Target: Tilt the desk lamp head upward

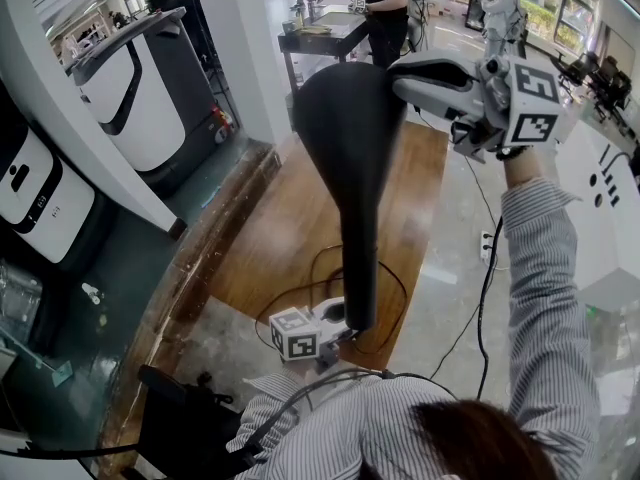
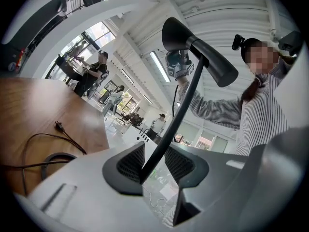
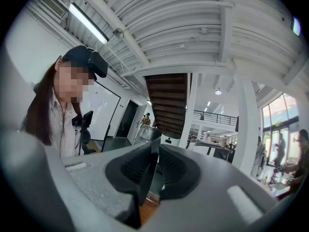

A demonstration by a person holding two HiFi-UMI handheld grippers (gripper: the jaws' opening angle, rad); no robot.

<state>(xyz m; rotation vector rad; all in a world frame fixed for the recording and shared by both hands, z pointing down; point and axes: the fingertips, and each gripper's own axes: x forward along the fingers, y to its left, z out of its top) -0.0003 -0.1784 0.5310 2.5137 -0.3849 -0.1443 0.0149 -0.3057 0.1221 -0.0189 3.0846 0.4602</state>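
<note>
The matte black cone-shaped lamp head point(image 1: 345, 118) is raised high over the brown wooden table top point(image 1: 290, 218), near the head camera; its wide mouth points away toward the room, and its narrow end runs down into the slim black lamp stem point(image 1: 360, 268).

The right gripper point(image 1: 400, 73), grey with a black-and-white marker cube, reaches in from the right at the top of the shade; in the right gripper view its jaws stand only a sliver apart point(image 3: 157, 170), with a thin dark edge of the shade clamped between the ribbed black pads. The arm in a blue-and-white striped sleeve point(image 1: 545, 268) is stretched up behind it.

The left gripper point(image 1: 335, 318) sits low, at the foot of the stem, just above the table's near edge; in the left gripper view its jaws point(image 2: 153, 166) are partly apart and closed on the stem point(image 2: 169, 124), which crosses the gap at a slant and touches both pads. From there the stem rises to the lamp head point(image 2: 198, 47), with the right gripper point(image 2: 178, 64) just behind the shade.

A thin black power cable point(image 1: 310, 268) lies in loose loops on the wood beside the stem's foot; its plug point(image 2: 58, 125) rests free on the table top point(image 2: 29, 105). Whether the lamp's base touches the table cannot be made out.
</note>
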